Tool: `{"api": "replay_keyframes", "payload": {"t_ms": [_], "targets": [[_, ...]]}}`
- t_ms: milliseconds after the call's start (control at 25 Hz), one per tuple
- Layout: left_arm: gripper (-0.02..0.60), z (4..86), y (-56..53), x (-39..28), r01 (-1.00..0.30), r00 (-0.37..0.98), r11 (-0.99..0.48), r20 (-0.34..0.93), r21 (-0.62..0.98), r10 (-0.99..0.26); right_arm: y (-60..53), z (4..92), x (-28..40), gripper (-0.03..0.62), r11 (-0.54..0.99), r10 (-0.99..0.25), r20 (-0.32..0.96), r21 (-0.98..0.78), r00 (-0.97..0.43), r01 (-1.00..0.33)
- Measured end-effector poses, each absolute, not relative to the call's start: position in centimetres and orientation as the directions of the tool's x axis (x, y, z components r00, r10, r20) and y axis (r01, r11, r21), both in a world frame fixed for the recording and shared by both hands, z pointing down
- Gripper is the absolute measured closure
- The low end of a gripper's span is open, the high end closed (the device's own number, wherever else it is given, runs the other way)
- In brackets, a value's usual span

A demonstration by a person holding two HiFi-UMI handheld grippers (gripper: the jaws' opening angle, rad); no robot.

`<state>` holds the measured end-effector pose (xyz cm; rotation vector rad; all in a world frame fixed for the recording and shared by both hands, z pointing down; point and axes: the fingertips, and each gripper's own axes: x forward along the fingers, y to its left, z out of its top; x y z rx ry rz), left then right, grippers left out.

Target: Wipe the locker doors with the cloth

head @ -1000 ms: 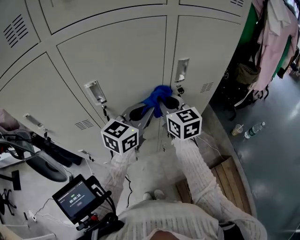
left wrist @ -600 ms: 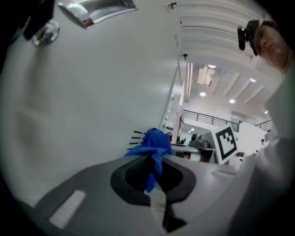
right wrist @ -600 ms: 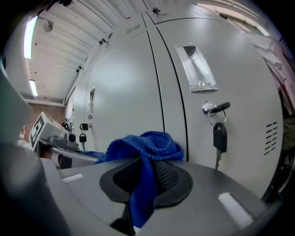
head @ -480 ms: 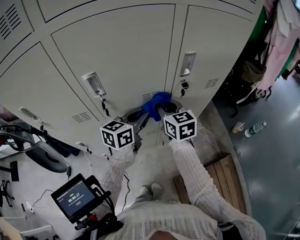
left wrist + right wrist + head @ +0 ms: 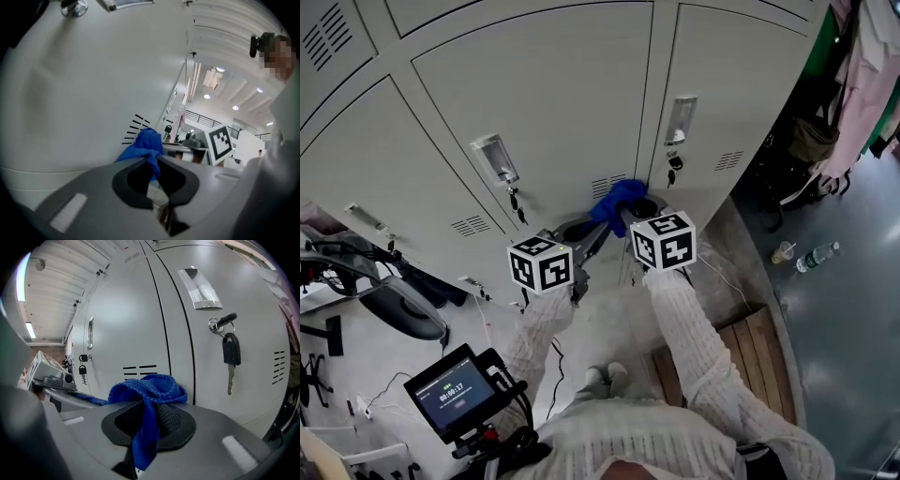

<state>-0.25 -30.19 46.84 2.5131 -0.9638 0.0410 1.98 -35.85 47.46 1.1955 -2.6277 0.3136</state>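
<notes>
Bright, even light lies on the pale lockers (image 5: pixel 544 103), with a soft sheen and faint shadows. Both gripper views bulge at the edges with black corners; ceiling lamps (image 5: pixel 206 96) glare, and the nearest parts are blurred.

The only writing I can find is on the small screen (image 5: pixel 457 392) at lower left of the head view: a line of digits like a timer. I read it as 00:00:17, though it is tiny and I would not swear to the last figure. Both marker cubes (image 5: pixel 541 264) carry black-and-white square code patterns, not letters. Nothing on the locker doors (image 5: pixel 534 103) can be read.
</notes>
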Motion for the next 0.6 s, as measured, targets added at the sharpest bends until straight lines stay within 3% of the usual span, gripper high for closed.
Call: {"api": "replay_keyframes", "payload": {"t_ms": [600], "targets": [[0.575, 41.9, -21.7, -4.6, -0.699, 0.705, -0.658, 0.122, 0.279, -0.698, -25.0, 40.8, -0.8, 0.536, 0.779, -0.623, 0.175, 0.045, -0.762, -0.626]]}}
